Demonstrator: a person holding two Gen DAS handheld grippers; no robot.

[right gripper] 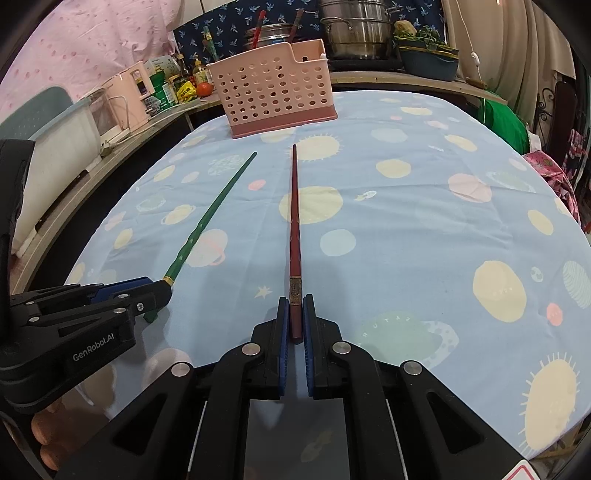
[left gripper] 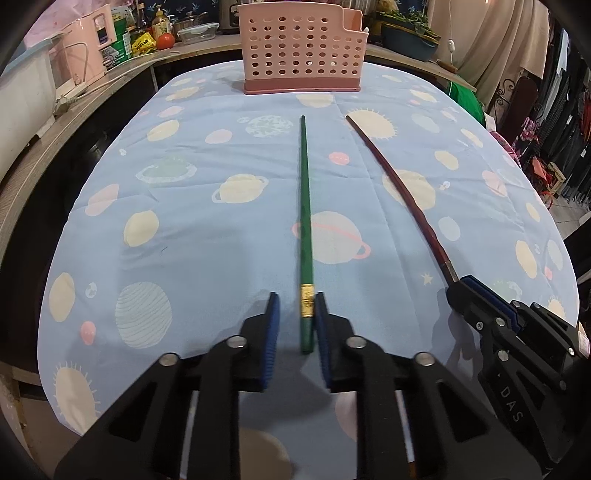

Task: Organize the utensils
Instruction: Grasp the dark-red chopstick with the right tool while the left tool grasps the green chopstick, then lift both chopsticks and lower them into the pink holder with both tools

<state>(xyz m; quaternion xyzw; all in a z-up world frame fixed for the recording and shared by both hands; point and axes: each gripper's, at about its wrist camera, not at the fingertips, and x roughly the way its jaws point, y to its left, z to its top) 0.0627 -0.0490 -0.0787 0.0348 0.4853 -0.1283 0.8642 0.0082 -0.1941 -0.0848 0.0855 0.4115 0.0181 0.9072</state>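
Your left gripper [left gripper: 296,297] sits at 6 o'clock in its own view with its jaws apart around the thick end of the green chopstick [left gripper: 304,206]. The blue pad [left gripper: 320,325] on the 3 o'clock side lies against the gold band, while the pad on the 9 o'clock side stands clear of the stick, so nothing is clamped there. Your right gripper [right gripper: 295,300] has its jaws drawn together on the thick end of the red chopstick [right gripper: 294,221], a pad tight on each side just behind its patterned band. From the left camera you see that gripper at 4 o'clock, and from the right camera the left gripper shows at 8 o'clock with the green stick's end between its fingers. Both chopsticks lie flat on the blue planet-print cloth [left gripper: 184,221], side by side but apart, thin tips pointing away from you toward 12 o'clock. The green one runs straight up the left view; the red one runs straight up the right view, with the green slanting toward 11 o'clock beside it. Past the tips, at 12 o'clock and near the far edge of the cloth, stands the pink perforated basket [left gripper: 299,48], upright and clear of both sticks. Behind it a counter carries a pink kettle [left gripper: 85,48] and a tomato [left gripper: 165,40] at 10 o'clock, and steel pots [right gripper: 356,29] at 1 o'clock.
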